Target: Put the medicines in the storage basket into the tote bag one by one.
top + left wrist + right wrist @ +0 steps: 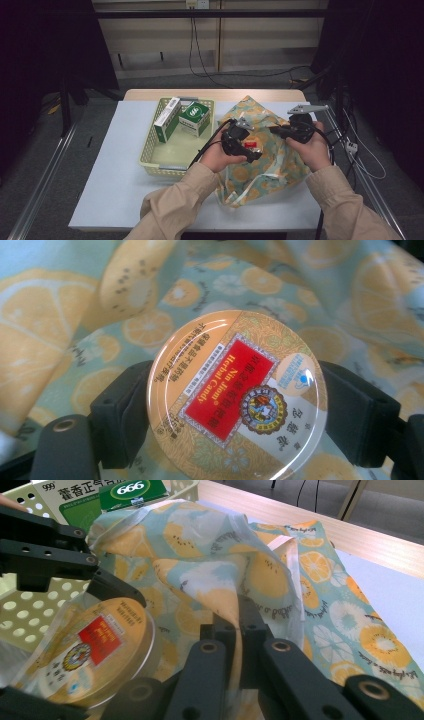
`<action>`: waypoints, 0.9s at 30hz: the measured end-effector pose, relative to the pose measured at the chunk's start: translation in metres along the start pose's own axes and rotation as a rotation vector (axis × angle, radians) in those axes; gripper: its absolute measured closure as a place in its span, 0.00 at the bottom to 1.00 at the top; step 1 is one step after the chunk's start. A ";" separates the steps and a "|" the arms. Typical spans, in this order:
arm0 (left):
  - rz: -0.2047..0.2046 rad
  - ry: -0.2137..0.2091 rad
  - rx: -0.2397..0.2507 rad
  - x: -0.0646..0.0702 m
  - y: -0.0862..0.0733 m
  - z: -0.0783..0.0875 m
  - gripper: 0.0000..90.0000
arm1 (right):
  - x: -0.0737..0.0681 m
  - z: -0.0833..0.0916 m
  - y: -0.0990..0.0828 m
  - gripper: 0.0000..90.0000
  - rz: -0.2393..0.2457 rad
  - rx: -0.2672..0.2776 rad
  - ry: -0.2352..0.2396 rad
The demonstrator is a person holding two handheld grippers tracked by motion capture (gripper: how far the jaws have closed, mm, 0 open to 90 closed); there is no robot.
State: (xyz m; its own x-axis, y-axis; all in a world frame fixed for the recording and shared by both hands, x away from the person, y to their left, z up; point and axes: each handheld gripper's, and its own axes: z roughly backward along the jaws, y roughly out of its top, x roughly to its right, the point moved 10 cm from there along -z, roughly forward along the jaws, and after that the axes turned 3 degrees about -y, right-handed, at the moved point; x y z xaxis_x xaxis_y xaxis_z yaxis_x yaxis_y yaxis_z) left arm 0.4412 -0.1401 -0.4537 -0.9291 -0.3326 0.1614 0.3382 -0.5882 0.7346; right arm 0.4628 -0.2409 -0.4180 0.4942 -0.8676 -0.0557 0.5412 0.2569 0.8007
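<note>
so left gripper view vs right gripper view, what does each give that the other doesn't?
Left gripper view alone: the round candy tin's lid face-on, red "Herbal Candy" label readable, gripped at its sides between the left gripper's jaws.
Right gripper view alone: the right gripper shut on a fold of the bag, the yellow basket, the green boxes in it, the table edge.
Both: the tin and the lemon-print cloth bag.
</note>
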 end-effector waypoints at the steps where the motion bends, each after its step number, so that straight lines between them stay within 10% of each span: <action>1: 0.000 -0.010 -0.003 0.000 0.001 -0.001 0.23 | 0.000 0.000 0.000 1.00 0.000 0.002 0.000; 27: 0.022 -0.001 0.005 -0.008 0.009 -0.030 0.22 | 0.009 0.014 -0.003 1.00 -0.002 0.008 -0.009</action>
State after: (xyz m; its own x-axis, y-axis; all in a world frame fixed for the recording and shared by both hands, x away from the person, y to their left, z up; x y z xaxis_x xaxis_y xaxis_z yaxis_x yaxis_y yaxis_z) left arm 0.4564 -0.1653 -0.4680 -0.9217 -0.3444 0.1785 0.3578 -0.5768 0.7344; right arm 0.4565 -0.2556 -0.4129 0.4870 -0.8719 -0.0518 0.5365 0.2518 0.8055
